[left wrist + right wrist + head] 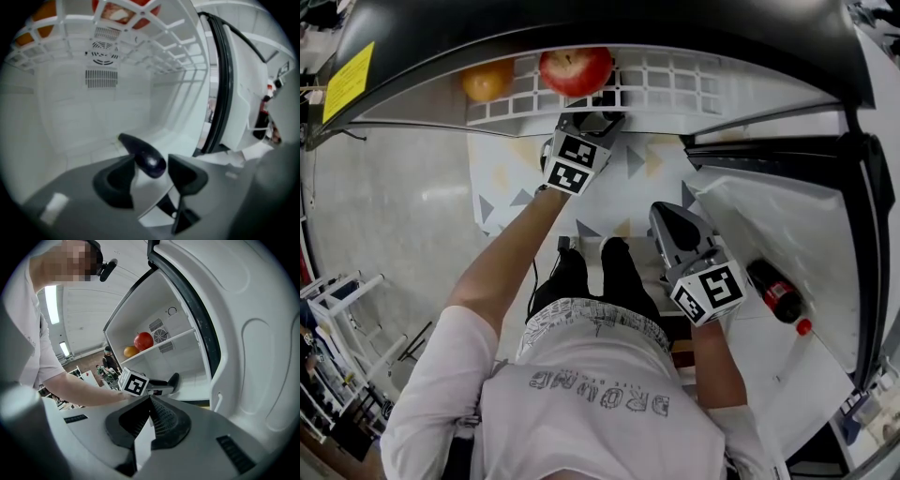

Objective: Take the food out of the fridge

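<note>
Grasp step: my left tongs [151,174] released around glossy dark-purple aubergine [140,152]; right tongs [149,423] clenched, empty. Next: squeeze, withdraw.

Red apple [576,70], dark purple eggplant [143,154] (glossy), white fridge [70,117].

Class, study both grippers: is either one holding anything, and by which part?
Nothing is held. The left gripper has its jaws apart around the near end of the eggplant, not pressing it. The right gripper is shut and empty.
</note>
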